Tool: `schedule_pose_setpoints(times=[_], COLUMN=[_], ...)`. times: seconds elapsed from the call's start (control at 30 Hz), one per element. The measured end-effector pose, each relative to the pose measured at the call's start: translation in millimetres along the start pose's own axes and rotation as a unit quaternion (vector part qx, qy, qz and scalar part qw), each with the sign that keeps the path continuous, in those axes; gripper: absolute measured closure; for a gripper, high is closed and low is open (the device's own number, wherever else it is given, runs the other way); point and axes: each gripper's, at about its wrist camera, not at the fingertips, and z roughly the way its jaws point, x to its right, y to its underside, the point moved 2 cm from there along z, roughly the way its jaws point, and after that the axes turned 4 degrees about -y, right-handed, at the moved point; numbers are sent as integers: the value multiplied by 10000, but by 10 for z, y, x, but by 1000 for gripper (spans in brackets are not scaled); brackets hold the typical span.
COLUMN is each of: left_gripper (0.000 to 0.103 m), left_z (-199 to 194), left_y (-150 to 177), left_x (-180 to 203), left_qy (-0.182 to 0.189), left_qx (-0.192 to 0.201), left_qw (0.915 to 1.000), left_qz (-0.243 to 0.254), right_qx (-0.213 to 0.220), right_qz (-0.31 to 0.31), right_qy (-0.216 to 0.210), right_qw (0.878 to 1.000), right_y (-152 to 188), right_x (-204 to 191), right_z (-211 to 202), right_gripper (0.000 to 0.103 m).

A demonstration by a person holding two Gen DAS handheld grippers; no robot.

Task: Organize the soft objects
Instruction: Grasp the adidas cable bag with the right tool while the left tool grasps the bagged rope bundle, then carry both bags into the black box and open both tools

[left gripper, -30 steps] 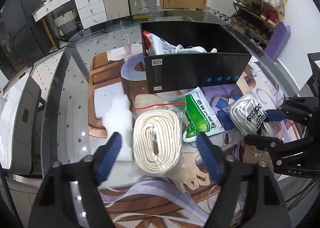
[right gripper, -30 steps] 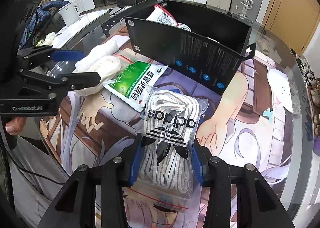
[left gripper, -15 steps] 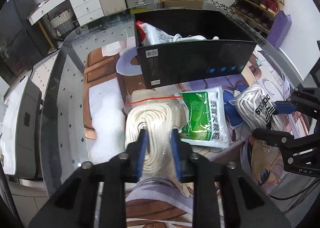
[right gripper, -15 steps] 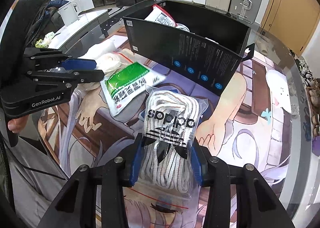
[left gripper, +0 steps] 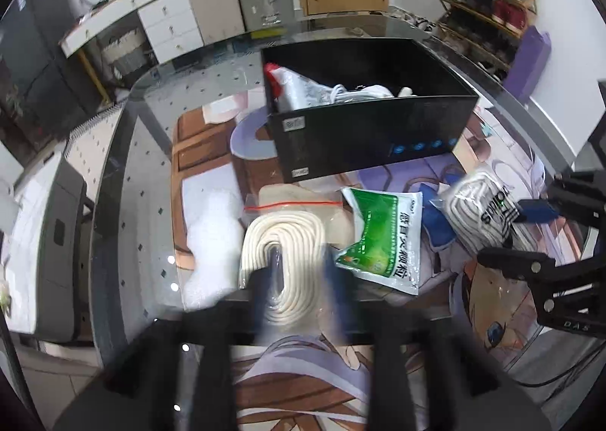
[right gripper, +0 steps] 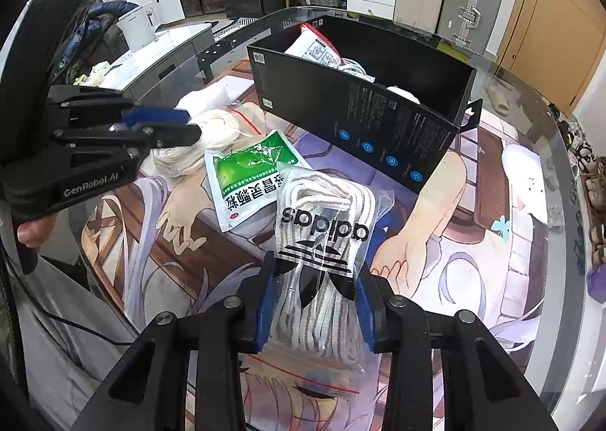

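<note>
A zip bag of cream rope (left gripper: 288,238) lies on the mat, and my left gripper (left gripper: 301,279) is down over its coil. The fingers are blurred, the jaws are opening, and the right half of the coil lies between them. My right gripper (right gripper: 312,302) is closing, and both blue pads press the sides of a clear adidas bag of white laces (right gripper: 325,226). A green packet (left gripper: 382,238) lies flat between the two bags. Behind them stands an open black box (left gripper: 371,139) holding a red-and-white pouch and white cable.
A white foam piece (left gripper: 216,241) lies left of the rope bag. The round glass table (left gripper: 125,203) carries a printed mat, and its rim curves close on the left. A hand (right gripper: 32,234) grips the left tool. Drawers, suitcases and a shoe rack stand behind.
The left fingers went from wide apart to pinched on the rope coil and now blur as they part. The green packet has shifted and turned. The right pads have squeezed the lace bag slightly tighter.
</note>
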Motion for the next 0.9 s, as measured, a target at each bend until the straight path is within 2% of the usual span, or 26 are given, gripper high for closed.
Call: schedule_pose_setpoints(times=[0.07, 0.13, 0.23, 0.37, 0.47, 0.53, 0.6, 0.7, 0.9], left_gripper=[22, 21, 22, 34, 52, 56, 66, 71, 72], left_z=[-3, 30, 139, 285, 358, 358, 341, 307, 96], left_y=[7, 1, 7, 29, 42, 28, 28, 33, 43], left_x=[-17, -12, -42, -39, -45, -67, -65, -34, 70], left_qy=[-74, -176, -88, -3, -104, 21, 45, 39, 4], left_qx=[168, 202, -7, -209, -312, -323, -335, -345, -165], left_qw=[9998, 9996, 9999, 9998, 9995, 9994, 9994, 9994, 9997], left_qz=[-30, 35, -65, -29, -30, -95, -87, -5, 179], right_qx=[13, 6, -4, -23, -12, -11, -18, -13, 82], right_qz=[-9, -14, -37, -50, -62, -77, -84, -106, -132], right_qy=[9, -10, -13, -22, -23, -24, -31, -41, -47], right_qw=[10000, 10000, 10000, 10000, 10000, 10000, 10000, 9999, 9999], right_y=[-5, -7, 2, 9, 6, 10, 15, 16, 4], right_x=[1, 1, -7, -11, -19, -26, -31, -37, -52], right_z=[-1, 7, 13, 19, 12, 8, 10, -4, -79], right_gripper=[66, 66, 66, 66, 66, 66, 66, 66, 66])
